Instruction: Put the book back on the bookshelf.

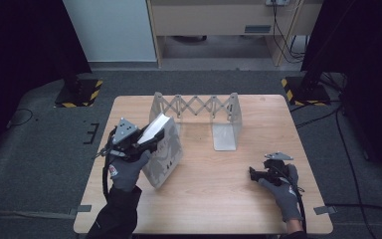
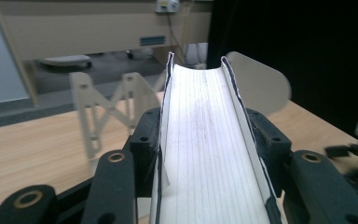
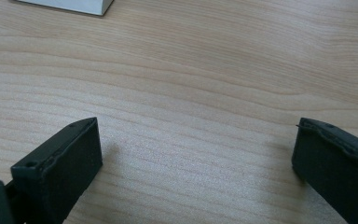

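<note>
Across the back of the tabletop (image 1: 204,199) we see an expandable book rack (image 1: 199,107), pale grey with a scissor lattice between two end plates; a flat foot of it juts toward us near the middle. It stands just behind the book (image 1: 165,149), apart from it, and nothing lies between the two. Beyond the tabletop there is a pale wooden cabinet (image 1: 219,20) with cables hanging beside it.

The book's cover carries marks near its lower edge, too small for us to read.

The book is thick, with a pale grey patterned cover and white page edges; in the left gripper view its fore-edge curves inward between dark-edged covers. It sits tilted at the left side of the tabletop, its lower corner down near the wood, pinched across its thickness by the left hand-held gripper (image 1: 151,137).

The right hand-held gripper (image 1: 256,173) rests low at the right, well apart from the book, its jaws spread with nothing between them.
</note>
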Available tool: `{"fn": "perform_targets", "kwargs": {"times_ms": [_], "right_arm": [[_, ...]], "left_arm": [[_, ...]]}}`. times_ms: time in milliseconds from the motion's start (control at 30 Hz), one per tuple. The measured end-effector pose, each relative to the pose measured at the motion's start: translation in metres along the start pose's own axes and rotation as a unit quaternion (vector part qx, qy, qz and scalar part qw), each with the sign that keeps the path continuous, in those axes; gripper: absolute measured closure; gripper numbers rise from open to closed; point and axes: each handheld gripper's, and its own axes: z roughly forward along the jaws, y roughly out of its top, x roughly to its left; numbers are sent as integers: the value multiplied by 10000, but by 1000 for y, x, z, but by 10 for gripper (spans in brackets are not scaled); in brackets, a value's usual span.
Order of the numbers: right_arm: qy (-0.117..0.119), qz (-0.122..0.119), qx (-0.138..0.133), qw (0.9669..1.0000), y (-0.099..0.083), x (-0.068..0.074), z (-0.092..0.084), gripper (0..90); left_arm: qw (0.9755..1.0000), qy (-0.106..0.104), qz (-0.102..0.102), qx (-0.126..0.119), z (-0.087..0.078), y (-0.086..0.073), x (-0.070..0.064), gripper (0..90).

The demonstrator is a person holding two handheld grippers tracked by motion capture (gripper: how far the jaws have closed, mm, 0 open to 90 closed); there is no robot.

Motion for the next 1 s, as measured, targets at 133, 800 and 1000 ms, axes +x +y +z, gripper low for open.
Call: {"fn": "perform_targets", "kwargs": {"times_ms": [133,800,1000], "right_arm": [[-1,-3,0,10000,0,0,0,18],[1,-1,0,10000,0,0,0,19],[-3,1,-4,10000,0,0,0,18]], "left_arm": [[9997,216,-74,-51,10,7,13,522],[9957,882,-251,132,108,18,35,522],[9935,1081,-332,153,125,18,42,522]]}}
